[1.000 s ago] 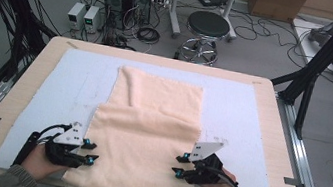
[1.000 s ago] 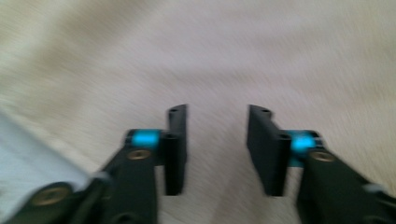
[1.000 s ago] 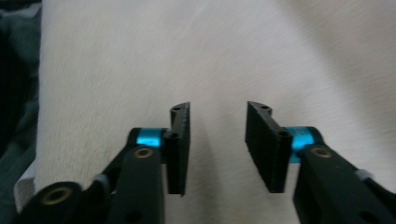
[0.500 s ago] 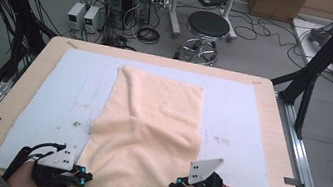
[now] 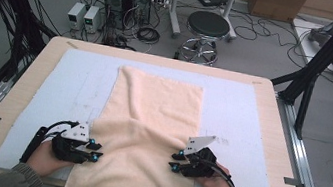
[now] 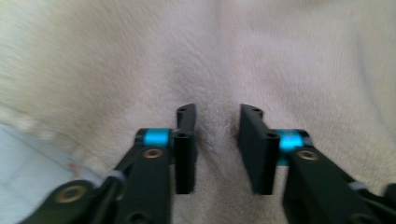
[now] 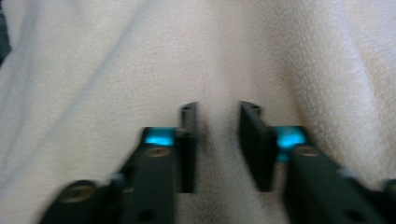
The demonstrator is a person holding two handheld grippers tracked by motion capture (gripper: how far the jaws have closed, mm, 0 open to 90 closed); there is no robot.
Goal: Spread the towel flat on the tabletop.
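Cream towel (image 5: pixel 147 136) overhanging table's near edge (image 5: pixel 5 172)

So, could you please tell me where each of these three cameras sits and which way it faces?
High view: above the person's table edge, looking forward and down at the cream terry towel, both hands and sleeves.
Left gripper view: on the left gripper, facing along its black jaws at the towel pile.
Right gripper view: on the right gripper, likewise, blurred.
Shared: both gripper views show a towel ridge between slightly parted jaws.
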